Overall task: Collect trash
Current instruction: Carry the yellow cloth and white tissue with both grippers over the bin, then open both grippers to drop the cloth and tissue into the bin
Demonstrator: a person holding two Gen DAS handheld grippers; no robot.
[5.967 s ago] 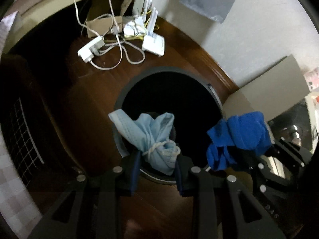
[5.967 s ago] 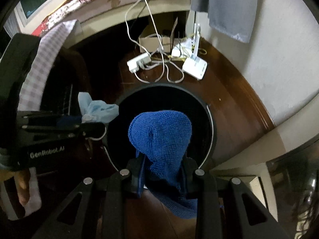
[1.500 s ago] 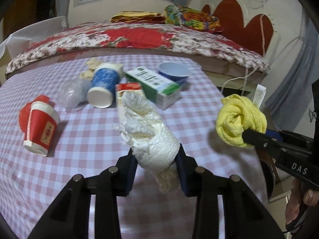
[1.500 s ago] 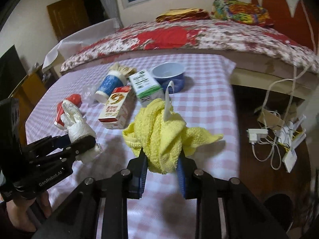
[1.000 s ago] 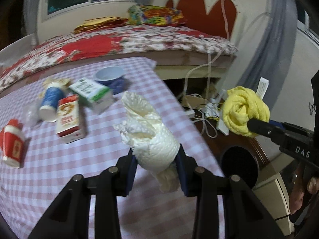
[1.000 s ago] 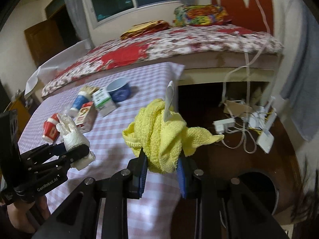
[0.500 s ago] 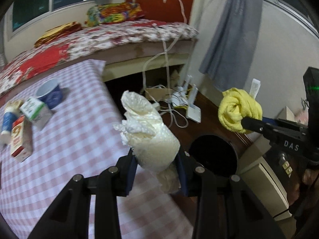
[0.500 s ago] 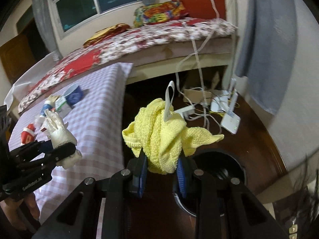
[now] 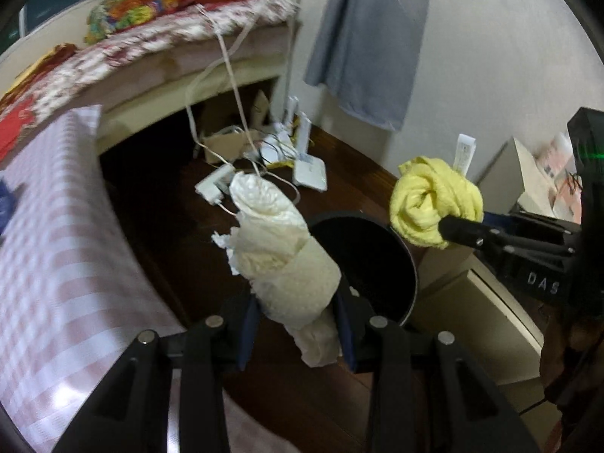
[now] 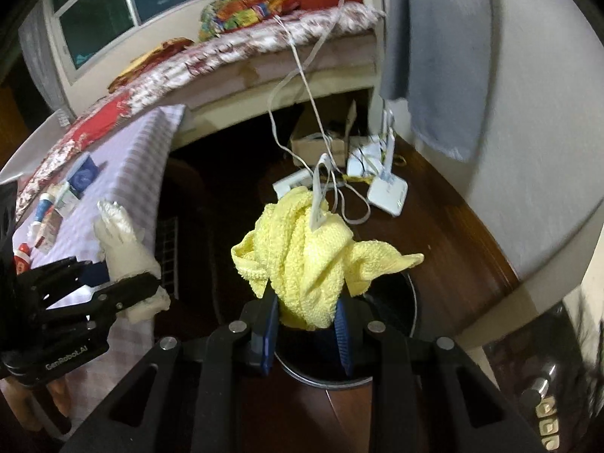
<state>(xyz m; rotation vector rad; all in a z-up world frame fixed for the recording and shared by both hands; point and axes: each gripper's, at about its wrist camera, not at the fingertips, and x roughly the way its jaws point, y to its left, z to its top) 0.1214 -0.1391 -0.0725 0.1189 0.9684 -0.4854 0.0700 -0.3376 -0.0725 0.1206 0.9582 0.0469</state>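
My left gripper (image 9: 296, 322) is shut on a crumpled wad of white paper towel (image 9: 281, 260), which sticks up between the pads. It hangs just left of a round black trash bin (image 9: 373, 264) on the dark wooden floor. My right gripper (image 10: 305, 328) is shut on a bunched yellow cloth (image 10: 309, 260) with a white tag, held over the bin's (image 10: 400, 324) near rim. In the left wrist view the yellow cloth (image 9: 434, 202) shows at the right, above the bin's far edge. The paper wad (image 10: 126, 255) shows at the left of the right wrist view.
A table with a pink checked cloth (image 9: 56, 249) stands at the left, with cartons and cups (image 10: 56, 207) on it. White power strips, a router and cables (image 9: 279, 162) lie on the floor behind the bin. A cardboard box (image 9: 479, 302) sits right of the bin; a bed (image 10: 241, 60) lies behind.
Both grippers have swung from over the table to the bin and tipped downward, each keeping its load. The bin now sits much closer, right under the yellow cloth.
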